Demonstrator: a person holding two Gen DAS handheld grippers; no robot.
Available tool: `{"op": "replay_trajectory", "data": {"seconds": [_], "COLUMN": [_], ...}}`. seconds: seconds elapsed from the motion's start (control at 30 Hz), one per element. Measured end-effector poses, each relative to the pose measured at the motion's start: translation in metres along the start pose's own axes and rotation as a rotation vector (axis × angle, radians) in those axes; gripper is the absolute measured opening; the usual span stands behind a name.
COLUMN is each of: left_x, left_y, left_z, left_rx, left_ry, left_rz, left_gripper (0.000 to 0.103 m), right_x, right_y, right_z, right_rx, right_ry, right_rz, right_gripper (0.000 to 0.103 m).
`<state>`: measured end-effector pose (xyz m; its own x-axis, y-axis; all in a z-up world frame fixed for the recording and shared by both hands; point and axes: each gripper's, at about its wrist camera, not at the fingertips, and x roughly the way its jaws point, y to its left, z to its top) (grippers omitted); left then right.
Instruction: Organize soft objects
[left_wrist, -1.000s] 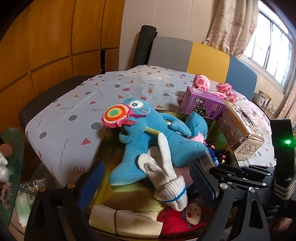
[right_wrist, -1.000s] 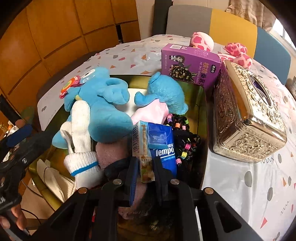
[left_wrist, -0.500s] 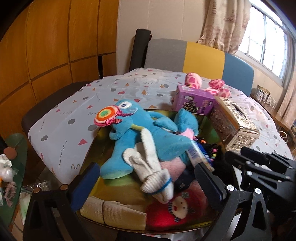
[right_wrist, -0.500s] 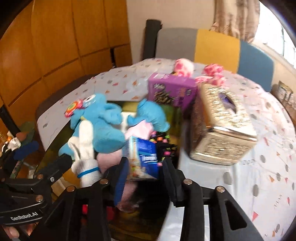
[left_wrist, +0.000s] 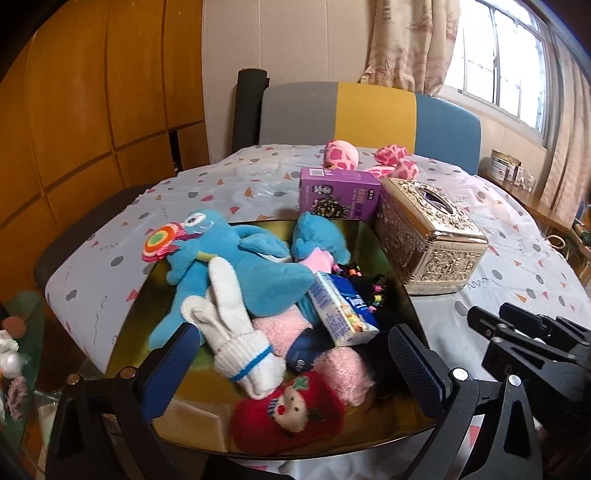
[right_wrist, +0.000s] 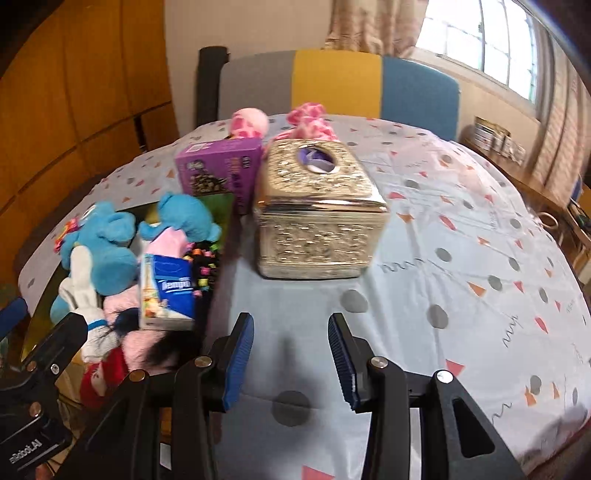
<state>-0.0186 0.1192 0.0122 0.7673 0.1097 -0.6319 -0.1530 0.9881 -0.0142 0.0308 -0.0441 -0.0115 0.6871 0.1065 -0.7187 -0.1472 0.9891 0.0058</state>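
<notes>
The tissue pack (right_wrist: 168, 291) is out of the right claw (right_wrist: 291, 363) now — a second ago it was pinched between those blue pads, and the jaws have just been opening; nothing sits between them, only bare dotted tabletop (right_wrist: 461, 258) below. The pack lies in the gold tray (left_wrist: 147, 295), propped on the heap beside the black beaded hair ties (left_wrist: 365, 284). The right claw has swung away from the tray toward the embossed silver tissue box (right_wrist: 317, 221).

The left claw (left_wrist: 288, 365) has pulled back too, jaws spread as wide as they go, holding nothing, hovering over the tray's near end.

Everything soft is piled in that tray: the blue plush (left_wrist: 240, 262) with its lollipop, a white sock (left_wrist: 236, 328) draped across it, pink fluffy socks (left_wrist: 332, 362) underneath, a red doll-face sock (left_wrist: 288, 410) nearest the rim. One pink spotted plush (left_wrist: 341, 155) is well apart, behind the purple carton (left_wrist: 338, 194).

I reckon these all weigh next to nothing and squash under a pinch, so a deep bite into the bulk should hold best — the plush by its body, the white sock at the ribbed cuff. Thin edges would likely slip free.
</notes>
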Motion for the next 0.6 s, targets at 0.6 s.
{"op": "replay_trajectory", "data": {"seconds": [0.6], "left_x": [-0.005], "left_y": [0.004], "left_z": [-0.003], "left_rx": [-0.057], "left_ry": [0.002], "left_rz": [0.006], "left_gripper": [0.103], "right_x": [-0.012], "right_y": [-0.027], "right_z": [0.003], "right_rx": [0.061], "right_ry": [-0.065], "right_rz": [-0.035], "right_gripper": [0.043]}}
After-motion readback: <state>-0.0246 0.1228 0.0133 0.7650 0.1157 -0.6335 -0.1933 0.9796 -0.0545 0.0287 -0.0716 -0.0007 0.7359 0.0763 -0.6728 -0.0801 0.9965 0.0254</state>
